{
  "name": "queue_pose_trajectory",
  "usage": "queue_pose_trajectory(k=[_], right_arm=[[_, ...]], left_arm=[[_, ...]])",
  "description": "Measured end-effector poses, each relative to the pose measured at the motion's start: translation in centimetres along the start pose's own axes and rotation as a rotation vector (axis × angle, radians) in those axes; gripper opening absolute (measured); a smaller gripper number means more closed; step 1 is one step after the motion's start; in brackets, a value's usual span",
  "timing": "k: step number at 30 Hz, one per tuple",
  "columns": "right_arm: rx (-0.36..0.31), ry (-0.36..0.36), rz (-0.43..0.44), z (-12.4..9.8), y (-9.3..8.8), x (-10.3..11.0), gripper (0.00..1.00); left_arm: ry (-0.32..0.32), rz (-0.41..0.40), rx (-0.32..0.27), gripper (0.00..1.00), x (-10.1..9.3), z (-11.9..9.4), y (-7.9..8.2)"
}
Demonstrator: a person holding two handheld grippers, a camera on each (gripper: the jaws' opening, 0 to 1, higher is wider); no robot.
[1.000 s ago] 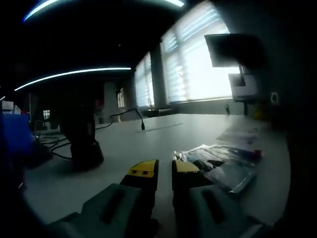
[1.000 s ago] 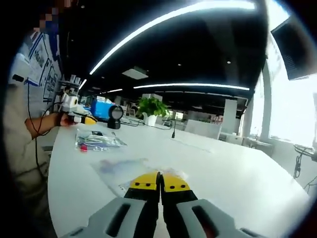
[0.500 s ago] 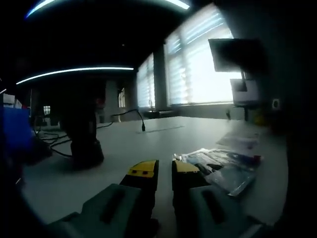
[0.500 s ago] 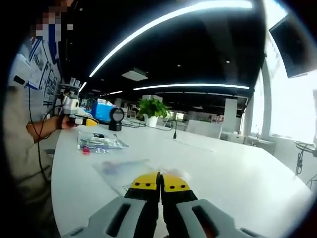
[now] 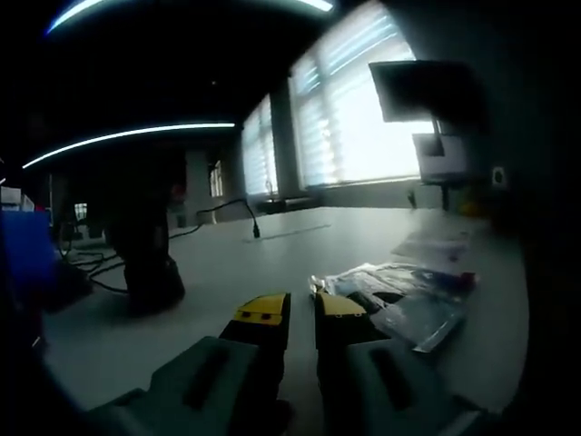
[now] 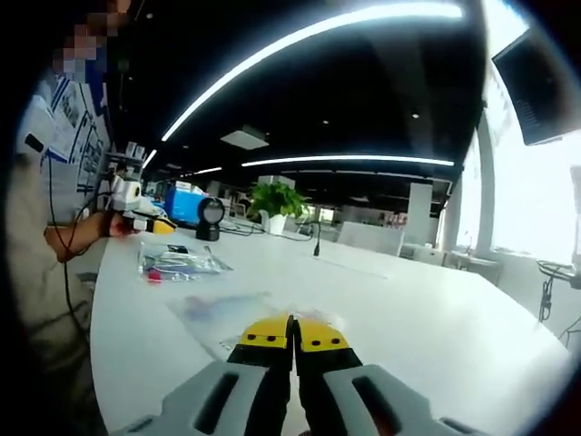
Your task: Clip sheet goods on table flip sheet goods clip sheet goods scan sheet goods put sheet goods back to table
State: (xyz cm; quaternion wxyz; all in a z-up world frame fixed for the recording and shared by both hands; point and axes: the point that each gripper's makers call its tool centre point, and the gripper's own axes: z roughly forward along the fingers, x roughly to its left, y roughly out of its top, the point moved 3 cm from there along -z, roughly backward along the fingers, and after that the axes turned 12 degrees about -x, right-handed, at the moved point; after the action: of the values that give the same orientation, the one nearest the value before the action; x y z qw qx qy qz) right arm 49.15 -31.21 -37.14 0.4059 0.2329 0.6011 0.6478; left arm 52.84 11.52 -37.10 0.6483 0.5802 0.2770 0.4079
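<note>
Left gripper (image 5: pixel 302 307): lower centre, jaws slightly parted, grasping nothing.
Right gripper (image 6: pixel 293 333): lower centre, jaws clenched together; whether they pinch the near edge of the clear sheet (image 6: pixel 238 314) I cannot tell.
Packets (image 5: pixel 408 292): plastic-wrapped goods lying flat on the worktop (image 5: pixel 272 250), right of the left jaws.
Step, likely: clipping a packet.
Advice: come in low, take the near edge, close squarely so it won't slip.
</note>
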Motion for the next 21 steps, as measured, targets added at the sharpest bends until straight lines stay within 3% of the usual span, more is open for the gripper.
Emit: queue_pose_trajectory(k=[7,10,12,21], right_arm=[[-0.007,-0.03,0.004,0.2,0.4,-0.9,0.0],[0.032,-0.043,-0.001,0.5,0.2,-1.3,0.0],[0.072,-0.026,-0.032,1.0,0.1,-1.3,0.0],[0.103,0.016,-0.051,3.5,1.1,-1.4,0.06]], left_arm=[[0.005,0.0,0.003,0.04,0.0,0.0,-0.1],[0.006,0.01,0.002,0.04,0.0,0.0,0.0],[0.006,0.014,0.003,0.04,-0.1,0.0,0.0],[0.002,0.018,0.001,0.04,-0.1,0.0,0.0]])
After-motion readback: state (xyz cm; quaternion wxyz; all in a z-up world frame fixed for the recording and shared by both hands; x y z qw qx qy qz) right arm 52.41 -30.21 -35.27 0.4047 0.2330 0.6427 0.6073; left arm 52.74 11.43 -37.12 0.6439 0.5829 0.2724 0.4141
